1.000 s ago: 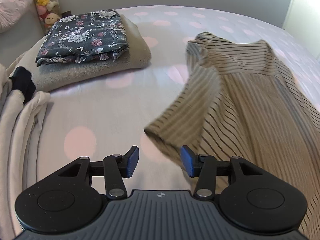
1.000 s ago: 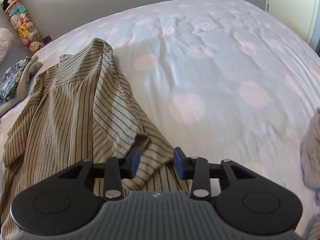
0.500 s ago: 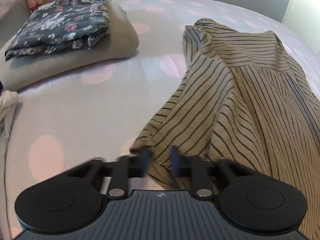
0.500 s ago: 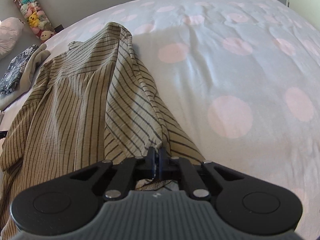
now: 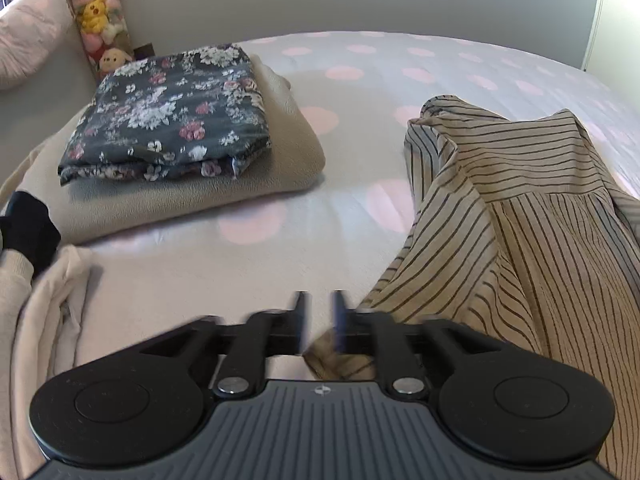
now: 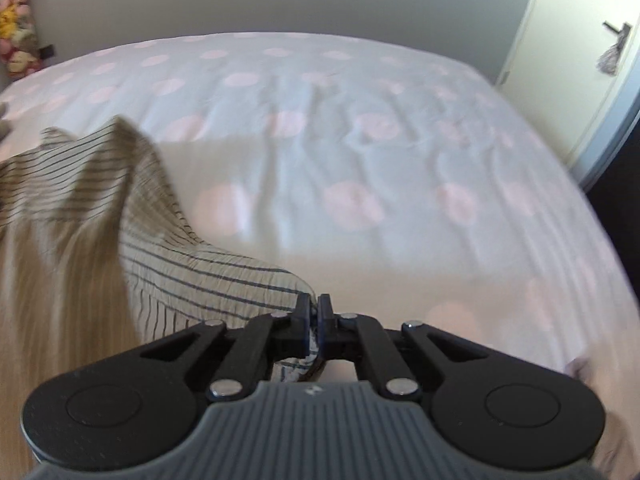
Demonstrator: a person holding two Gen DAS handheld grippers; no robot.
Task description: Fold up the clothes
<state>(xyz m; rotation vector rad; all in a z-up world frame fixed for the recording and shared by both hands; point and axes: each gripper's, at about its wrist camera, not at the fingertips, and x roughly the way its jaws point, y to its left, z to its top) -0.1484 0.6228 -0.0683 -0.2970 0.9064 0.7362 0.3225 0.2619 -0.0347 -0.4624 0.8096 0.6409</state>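
A beige shirt with dark stripes (image 5: 520, 220) lies spread on the dotted bedsheet (image 5: 208, 280). In the left wrist view my left gripper (image 5: 319, 320) is blurred and its jaws are opening. A corner of the shirt's hem lies low between them, against the right finger, and the pads are not pressing it. In the right wrist view my right gripper (image 6: 314, 320) is shut on the edge of the striped shirt (image 6: 224, 280). The cloth trails off to the left, lifted and blurred.
A folded dark floral garment (image 5: 168, 116) rests on a folded beige one (image 5: 288, 160) at the back left. Cream clothing (image 5: 44, 320) and a black piece (image 5: 28, 232) lie at the left edge. Plush toys (image 5: 96, 12) hang in the corner; a door (image 6: 580, 60) stands at right.
My right gripper shut on the shirt's edge and drew it out to the right. My left gripper closed at the shirt's corner, then parted again while shifting left.
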